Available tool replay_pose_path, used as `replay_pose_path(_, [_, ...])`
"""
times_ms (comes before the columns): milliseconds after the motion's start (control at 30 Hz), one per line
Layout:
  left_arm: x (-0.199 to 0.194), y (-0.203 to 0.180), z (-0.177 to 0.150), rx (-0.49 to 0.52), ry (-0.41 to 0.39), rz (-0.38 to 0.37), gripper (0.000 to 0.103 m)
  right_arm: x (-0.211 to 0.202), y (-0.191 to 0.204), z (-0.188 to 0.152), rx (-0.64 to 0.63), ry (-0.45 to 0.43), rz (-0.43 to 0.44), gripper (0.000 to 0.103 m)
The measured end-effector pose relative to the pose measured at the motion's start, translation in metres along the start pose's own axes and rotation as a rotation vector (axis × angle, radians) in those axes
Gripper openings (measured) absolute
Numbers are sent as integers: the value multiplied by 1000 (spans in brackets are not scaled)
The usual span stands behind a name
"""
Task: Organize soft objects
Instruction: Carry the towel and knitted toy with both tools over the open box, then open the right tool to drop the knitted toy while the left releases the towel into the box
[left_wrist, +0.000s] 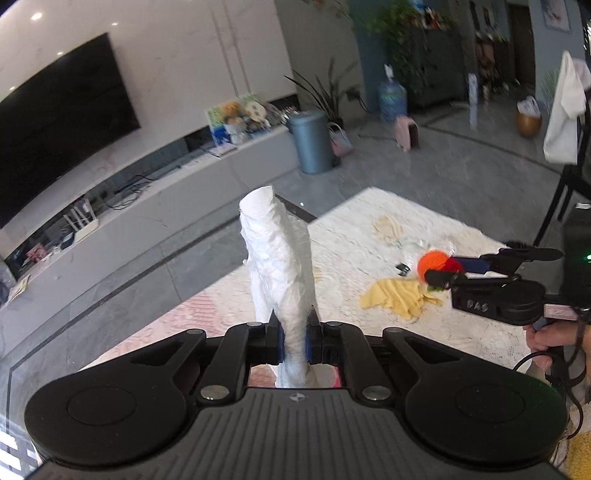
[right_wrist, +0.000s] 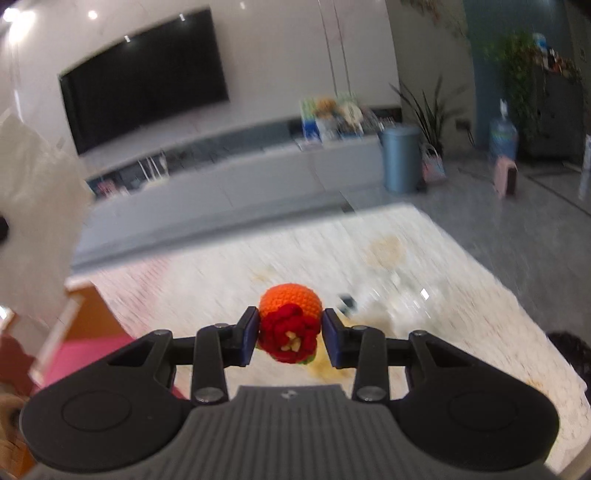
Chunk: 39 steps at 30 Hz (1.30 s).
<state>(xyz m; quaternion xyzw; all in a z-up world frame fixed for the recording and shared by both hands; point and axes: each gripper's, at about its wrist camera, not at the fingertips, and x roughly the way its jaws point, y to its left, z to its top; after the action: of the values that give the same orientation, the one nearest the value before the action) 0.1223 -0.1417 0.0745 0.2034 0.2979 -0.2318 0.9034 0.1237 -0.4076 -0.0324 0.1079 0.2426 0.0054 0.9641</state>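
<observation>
My left gripper (left_wrist: 294, 338) is shut on a crumpled white cloth (left_wrist: 279, 258), which stands up out of the jaws above the table with the white lace cover (left_wrist: 369, 229). My right gripper (right_wrist: 290, 334) is shut on a crocheted toy (right_wrist: 290, 314) with an orange ball and a red flower on it. In the left wrist view that toy (left_wrist: 434, 264) and the right gripper (left_wrist: 441, 273) hang at the right over a yellow cloth (left_wrist: 397, 299) lying on the table. In the right wrist view the white cloth (right_wrist: 37, 221) fills the left edge, blurred.
An open orange box with a pink lining (right_wrist: 77, 343) stands at the table's left corner. A small dark clip (left_wrist: 402, 268) and clear plastic wrap (left_wrist: 417, 243) lie on the table. Beyond are a TV (left_wrist: 55, 122), a low cabinet, a blue bin (left_wrist: 310, 142) and a dark chair (left_wrist: 569, 184).
</observation>
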Motion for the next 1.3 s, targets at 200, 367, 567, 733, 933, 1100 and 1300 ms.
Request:
replay_pose_path(200, [-31, 53, -27, -194, -67, 40, 11, -47, 65, 20, -34, -132, 106, 37])
replay_pose_path(367, [-51, 100, -73, -375, -132, 62, 11, -61, 131, 19, -121, -134, 230, 37])
replay_pose_path(567, [-27, 141, -123, -564, -118, -27, 11, -46, 203, -1, -210, -56, 304, 37])
replay_pose_path(733, [-18, 169, -145, -617, -117, -45, 11, -10, 246, -22, -318, 27, 264, 37])
replay_pose_path(933, [-21, 186, -175, -636, -83, 29, 11, 39, 288, -27, -380, 119, 278, 37])
replay_pose_path(1100, [-20, 194, -181, -638, -87, 31, 11, 71, 332, -44, -499, 158, 231, 37])
replay_pose_path(1300, [-18, 205, -186, -669, -73, 53, 11, 102, 353, -56, -562, 221, 189, 38])
